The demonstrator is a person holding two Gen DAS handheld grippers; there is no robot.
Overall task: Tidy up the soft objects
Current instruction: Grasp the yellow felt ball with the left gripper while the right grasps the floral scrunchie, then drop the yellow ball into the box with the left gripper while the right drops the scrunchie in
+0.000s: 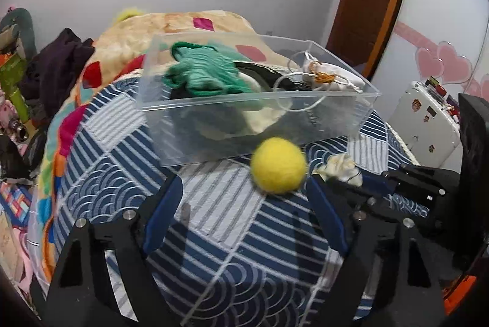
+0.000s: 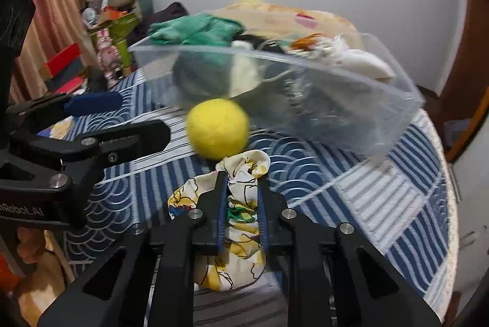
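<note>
a: what's on the far left?

b: a heap of dark clothes and clutter beside the bed, which has a blue and white patterned cover. the left gripper hangs over that cover with its fingers spread apart and nothing between them.

a: and the ball?

b: the yellow ball sits on the bed cover just ahead of the left gripper, closer to its right finger, and right in front of the clear plastic box. it looks blurred.

a: what's in the box?

b: a green knitted cloth on the left side, something dark and something cream under it, and a white drawstring pouch at the right end. the box stands on the bed, behind the ball.

a: the right side?

b: the right gripper has its fingers pressed together on a white printed cloth with yellow and green patches. the cloth bunches out above and below the fingers, lying on the bed cover just right of the ball and nearly touching it. in the left view only a crumpled bit of it shows at the tip of that gripper.
</note>
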